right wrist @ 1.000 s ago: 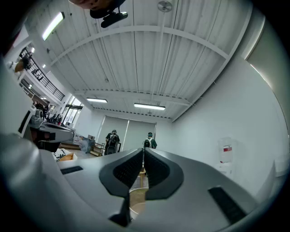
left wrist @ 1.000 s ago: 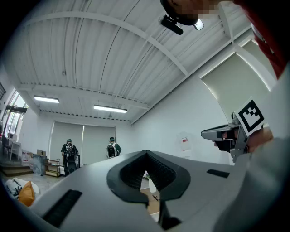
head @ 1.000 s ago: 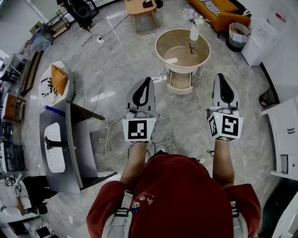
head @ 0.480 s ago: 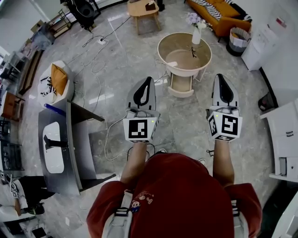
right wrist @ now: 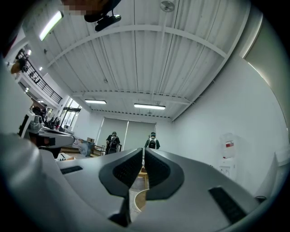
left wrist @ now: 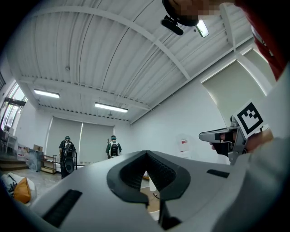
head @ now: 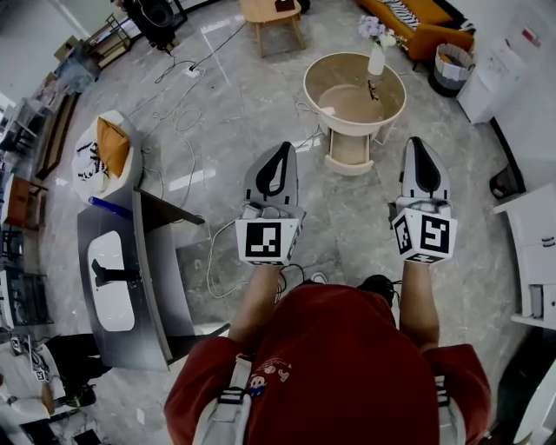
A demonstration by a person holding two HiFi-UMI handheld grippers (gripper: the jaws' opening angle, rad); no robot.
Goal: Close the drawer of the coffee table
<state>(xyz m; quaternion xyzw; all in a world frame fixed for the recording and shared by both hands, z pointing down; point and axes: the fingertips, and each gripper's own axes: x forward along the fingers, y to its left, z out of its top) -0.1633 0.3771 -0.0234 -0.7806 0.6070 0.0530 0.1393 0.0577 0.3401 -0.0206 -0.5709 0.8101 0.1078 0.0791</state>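
Note:
The round tan coffee table (head: 314, 76) stands ahead on the marble floor in the head view. Its drawer (head: 350, 153) is pulled out from the near side, toward me. A white vase with flowers (head: 376, 54) and a pair of glasses (head: 373, 88) rest on the tabletop. My left gripper (head: 283, 148) is held in the air short of the drawer and to its left, jaws together and empty. My right gripper (head: 418, 142) hangs to the drawer's right, also shut on nothing. Both point toward the table without touching it. In the right gripper view the table's rim (right wrist: 132, 198) shows below the jaws.
A grey desk (head: 130, 278) and a white chair with an orange cushion (head: 109, 148) stand at the left. Cables (head: 187, 130) trail across the floor. An orange sofa (head: 417, 22), a bin (head: 452, 61) and white cabinets (head: 530, 243) line the right. Two people (right wrist: 131, 140) stand far off.
I have stepped forward: the desk and floor slid down the head view, and both grippers travelled with me toward the table. Their jaws stayed shut and the drawer stayed out.

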